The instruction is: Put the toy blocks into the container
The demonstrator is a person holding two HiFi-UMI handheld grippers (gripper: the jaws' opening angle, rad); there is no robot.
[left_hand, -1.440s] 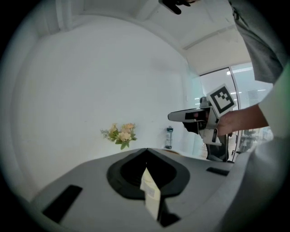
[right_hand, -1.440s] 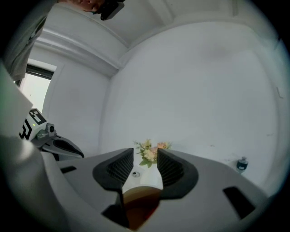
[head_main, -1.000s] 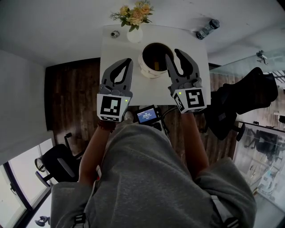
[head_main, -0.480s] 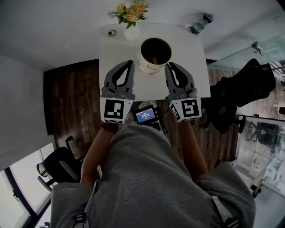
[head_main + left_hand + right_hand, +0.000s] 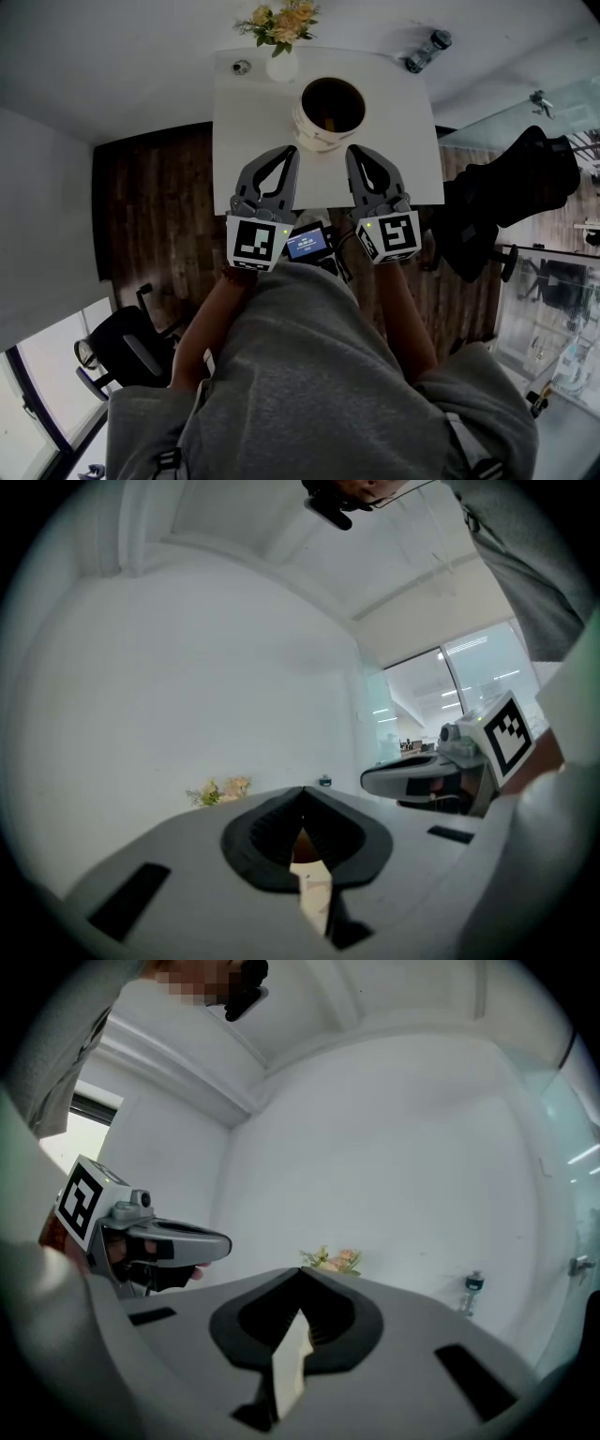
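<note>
The container (image 5: 317, 142), a white bucket with a dark inside, stands mid-table in the head view. A yellowish toy block (image 5: 330, 122) shows inside it. My left gripper (image 5: 293, 148) is at the table's near edge, just left of and in front of the bucket, shut with nothing in it. Just right of the bucket's front is my right gripper (image 5: 353, 148). Its jaws have just been closing and are now shut, with nothing between them. In the left gripper view the tips (image 5: 302, 790) meet, and the bucket's wall (image 5: 314, 888) shows below them. In the right gripper view the tips (image 5: 301, 1270) meet too.
The white table (image 5: 403, 141) also bears a vase of flowers (image 5: 281, 67) and a small round object (image 5: 242, 67) at its far edge. A bottle (image 5: 424, 52) lies beyond it. A black office chair (image 5: 525, 197) stands to the right, and a small screen (image 5: 307, 244) hangs at my waist.
Both grippers have drawn back from beside the bucket toward the table's near edge. The right jaws went from open to shut. The left gripper shifted right, nearer the right one.
</note>
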